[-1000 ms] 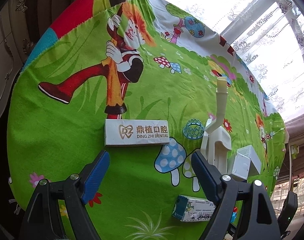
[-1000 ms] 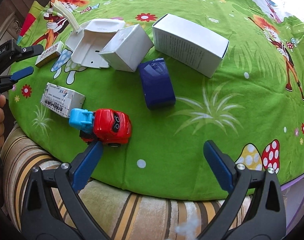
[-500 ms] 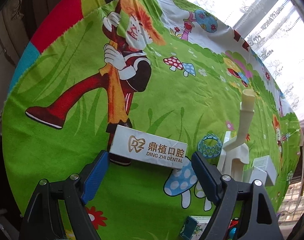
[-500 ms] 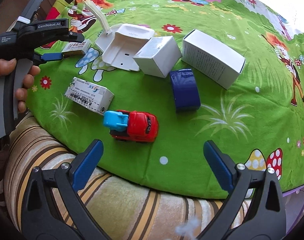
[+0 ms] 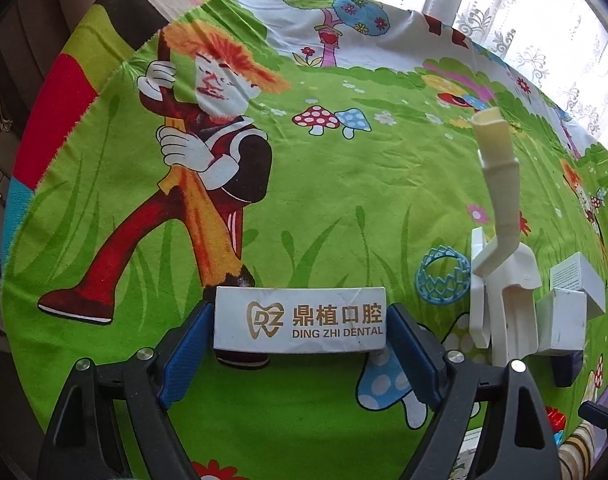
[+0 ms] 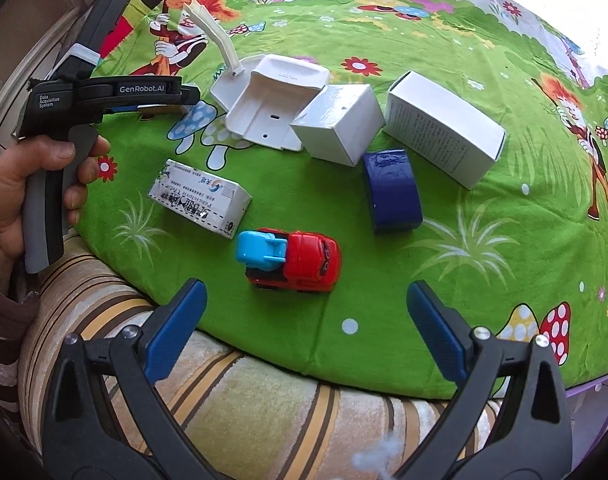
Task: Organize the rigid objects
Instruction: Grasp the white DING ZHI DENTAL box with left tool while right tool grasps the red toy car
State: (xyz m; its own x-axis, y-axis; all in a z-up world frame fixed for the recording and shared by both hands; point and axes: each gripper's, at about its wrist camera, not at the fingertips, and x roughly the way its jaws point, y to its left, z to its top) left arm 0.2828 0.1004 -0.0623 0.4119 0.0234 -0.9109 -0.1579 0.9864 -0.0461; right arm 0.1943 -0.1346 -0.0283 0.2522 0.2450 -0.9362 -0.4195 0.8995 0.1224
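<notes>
A long white dental box (image 5: 300,320) with gold lettering lies on the cartoon cloth. My left gripper (image 5: 300,322) is closing on it, its blue pads (image 5: 188,356) against the box's two short ends. From the right wrist view the left gripper (image 6: 144,98) is at the far left, held by a hand (image 6: 8,200). My right gripper (image 6: 306,300) hangs open over the table's near edge, nothing between its fingers. Just beyond it stands a red and blue toy car (image 6: 292,260).
Also on the green cloth (image 6: 484,260): a printed medicine box (image 6: 200,200), a dark blue case (image 6: 392,196), a white plastic scoop-shaped holder (image 6: 272,108), a small white box (image 6: 340,124), a large white box (image 6: 444,128) and a teal ring (image 5: 442,276). A striped cushion (image 6: 264,400) lies below the edge.
The left gripper moved up to the dental box and rolled until its pads straddled the box's ends. The right gripper drew back slightly; the left gripper and hand came into its view.
</notes>
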